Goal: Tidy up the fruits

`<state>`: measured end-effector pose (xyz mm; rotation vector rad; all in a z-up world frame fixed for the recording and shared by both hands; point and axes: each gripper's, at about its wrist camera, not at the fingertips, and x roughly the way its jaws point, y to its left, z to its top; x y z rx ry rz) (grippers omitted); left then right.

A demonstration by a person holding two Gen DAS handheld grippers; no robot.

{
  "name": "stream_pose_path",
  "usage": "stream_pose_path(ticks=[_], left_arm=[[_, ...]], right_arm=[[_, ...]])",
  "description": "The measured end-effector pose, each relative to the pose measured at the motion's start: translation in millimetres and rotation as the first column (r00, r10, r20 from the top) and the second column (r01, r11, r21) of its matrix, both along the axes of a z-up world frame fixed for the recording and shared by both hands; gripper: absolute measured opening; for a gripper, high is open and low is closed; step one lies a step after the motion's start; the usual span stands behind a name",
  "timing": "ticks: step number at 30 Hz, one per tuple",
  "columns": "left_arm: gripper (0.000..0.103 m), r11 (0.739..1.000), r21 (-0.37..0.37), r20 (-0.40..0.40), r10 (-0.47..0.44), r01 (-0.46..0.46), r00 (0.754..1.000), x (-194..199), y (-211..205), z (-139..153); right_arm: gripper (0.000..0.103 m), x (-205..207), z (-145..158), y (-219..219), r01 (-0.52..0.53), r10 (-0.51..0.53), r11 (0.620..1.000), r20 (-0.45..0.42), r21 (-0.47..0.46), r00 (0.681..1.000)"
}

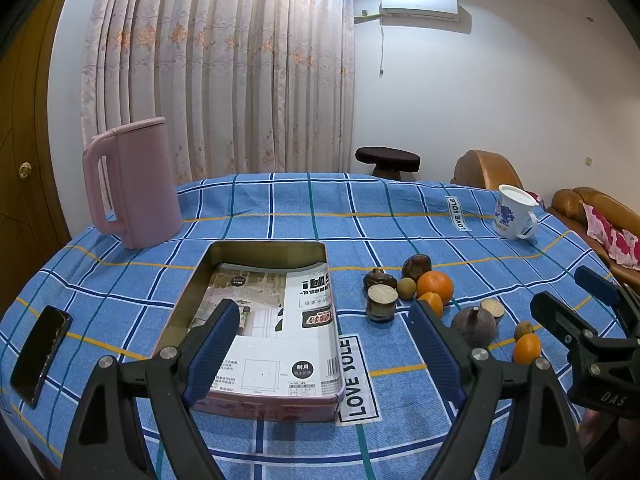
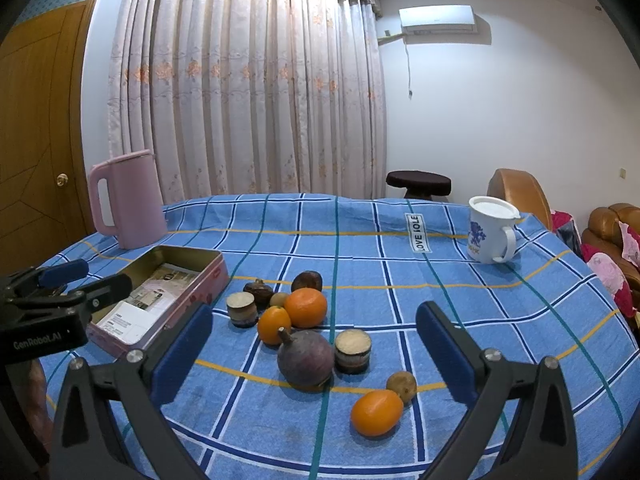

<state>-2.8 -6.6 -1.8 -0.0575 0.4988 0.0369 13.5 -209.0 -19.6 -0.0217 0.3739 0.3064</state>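
Several fruits lie on the blue checked tablecloth (image 2: pixel 400 264): a large orange (image 2: pixel 306 307), a small orange (image 2: pixel 273 325), another small orange (image 2: pixel 377 412), a purple fig-like fruit (image 2: pixel 306 360), two cut brown cylinders (image 2: pixel 353 350) (image 2: pixel 241 309), dark fruits (image 2: pixel 307 280) and small brown ones (image 2: pixel 402 386). An open pink tin (image 1: pixel 276 402) holding paper sheets lies left of them. My left gripper (image 1: pixel 326 344) is open above the tin's near end. My right gripper (image 2: pixel 314 354) is open, just above the purple fruit.
A pink jug (image 1: pixel 134 184) stands at the table's back left. A white mug (image 2: pixel 490 230) stands at the back right. A black phone (image 1: pixel 40 356) lies near the left edge. A dark stool (image 2: pixel 418 184) and brown sofa (image 1: pixel 592 208) stand beyond the table.
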Motion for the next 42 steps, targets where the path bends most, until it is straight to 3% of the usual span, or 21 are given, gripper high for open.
stream_pose_path(ticks=[16, 24, 27, 29, 32, 39, 42], left_arm=[[0.087, 1.0, 0.002, -0.007, -0.011, 0.011, 1.0, -1.6, -3.2, -4.1], [0.087, 0.997, 0.025, -0.03, -0.069, 0.07, 0.997, 6.2, -28.6, -17.4], [0.087, 0.994, 0.041, -0.035, -0.105, 0.106, 0.994, 14.5, -42.1, -24.7], [0.087, 0.99, 0.042, -0.052, -0.134, 0.137, 0.99, 20.0, -51.0, -29.7], [0.087, 0.985, 0.049, -0.057, -0.163, 0.166, 0.985, 27.5, -62.5, -35.5], [0.087, 0.974, 0.03, -0.088, -0.223, 0.227, 0.971, 42.5, -80.7, -41.6], [0.087, 0.969, 0.03, -0.1, -0.24, 0.244, 0.966, 46.2, -87.5, -43.9]], right_arm=[[0.103, -1.6, -2.5, 1.0, -0.002, 0.002, 1.0, -0.009, -0.003, 1.0], [0.103, -4.2, -20.2, -18.9, 0.072, -0.072, 0.997, -0.051, -0.005, 0.996], [0.09, -0.4, -31.8, -28.0, 0.076, -0.077, 0.997, -0.107, -0.014, 0.991], [0.073, 2.3, -41.6, -31.9, 0.081, -0.085, 0.996, -0.145, -0.036, 0.986], [0.062, 8.0, -53.7, -35.7, 0.07, -0.078, 0.996, -0.191, -0.051, 0.978], [0.054, 20.6, -66.2, -32.0, 0.021, -0.034, 0.999, -0.264, -0.049, 0.964], [0.044, 23.7, -69.6, -34.4, 0.022, -0.035, 0.999, -0.278, -0.047, 0.96]])
